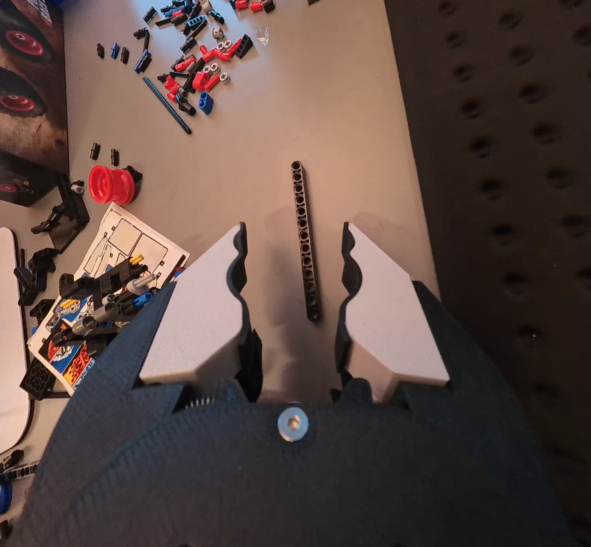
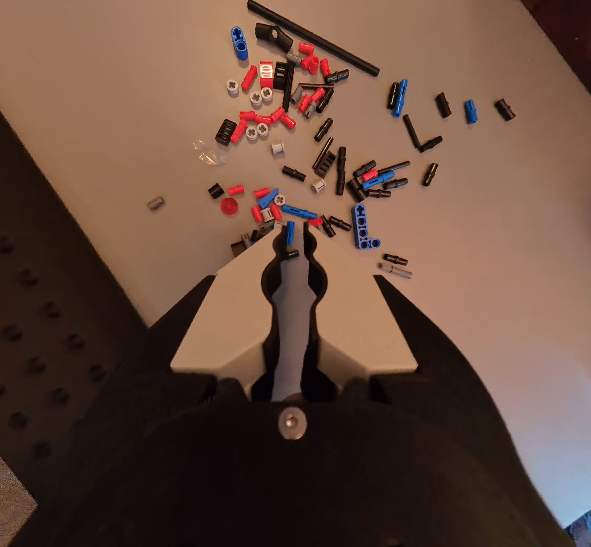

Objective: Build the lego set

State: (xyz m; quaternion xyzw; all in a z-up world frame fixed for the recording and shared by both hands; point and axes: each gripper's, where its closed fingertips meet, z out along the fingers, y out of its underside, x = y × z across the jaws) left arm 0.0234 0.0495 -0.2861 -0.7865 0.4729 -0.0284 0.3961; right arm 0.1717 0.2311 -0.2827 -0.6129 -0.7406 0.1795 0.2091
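Long black beam [image 1: 305,240] is lying flat on the surface [image 1: 335,115], right between the left gripper [image 1: 294,227] jaws, which are spread wide. Right gripper [image 2: 293,227] jaws are nearly closed around a blue pin [image 2: 290,232], at the near edge of the loose parts pile [image 2: 307,135].

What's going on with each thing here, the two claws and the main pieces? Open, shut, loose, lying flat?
Left gripper: open, empty, above the beam.
Long black beam: flat on the table, untouched.
Right gripper: nearly shut around a blue pin; grip unclear.
Red wheel hub: loose, on its side.
Sticker sheet: flat, partly covered by parts.
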